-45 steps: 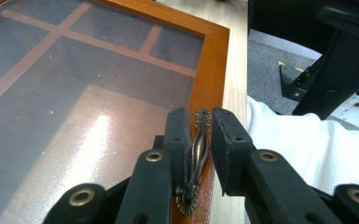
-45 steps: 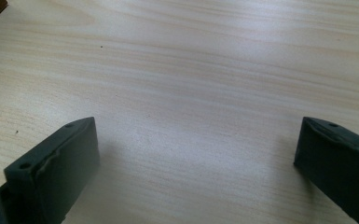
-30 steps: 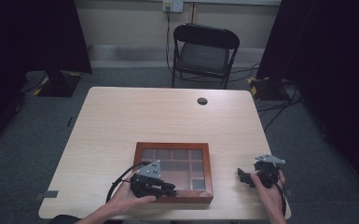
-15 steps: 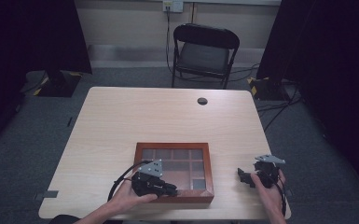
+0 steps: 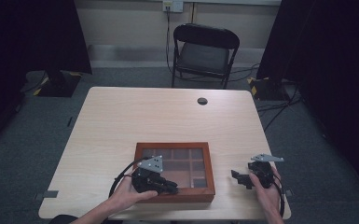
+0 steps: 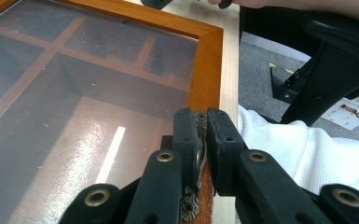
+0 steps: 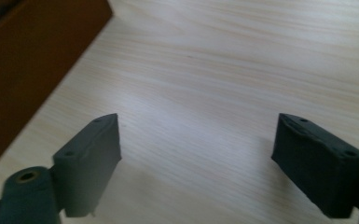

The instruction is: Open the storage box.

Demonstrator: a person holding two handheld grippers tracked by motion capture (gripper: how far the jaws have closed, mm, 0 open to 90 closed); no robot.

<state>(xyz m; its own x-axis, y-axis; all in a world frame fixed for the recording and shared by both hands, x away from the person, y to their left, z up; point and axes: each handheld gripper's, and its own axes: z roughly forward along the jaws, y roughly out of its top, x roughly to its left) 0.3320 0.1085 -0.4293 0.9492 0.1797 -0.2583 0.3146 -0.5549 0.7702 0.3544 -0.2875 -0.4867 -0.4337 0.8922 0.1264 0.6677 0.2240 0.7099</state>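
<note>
A wooden box (image 5: 175, 171) with a glass lid sits on the near part of the pale wood surface (image 5: 121, 121), a little right of the middle, its near edge close to the surface's near edge. Through the glass (image 6: 74, 93) the inner dividers show as a grid of compartments. The left gripper (image 5: 168, 187) lies over the box's near rim, held by the person's left hand (image 5: 123, 198) coming in from the near left. In the left gripper view its jaws are pressed together on a small brass handle (image 6: 201, 140) fixed to the lid's near frame, with the ornate metal strip pinched between the pads. The lid looks flat on the box, though the seam is hard to read from above. The right gripper (image 5: 238, 177) rests just to the right of the box, apart from it, in the person's right hand (image 5: 266, 191), pointing left toward the box's side. Its jaws have just been closing yet stand wide apart with only bare surface between them; the box's brown wall (image 7: 28, 56) fills that view's left corner. A black chair (image 5: 204, 51) stands beyond the far edge.
</note>
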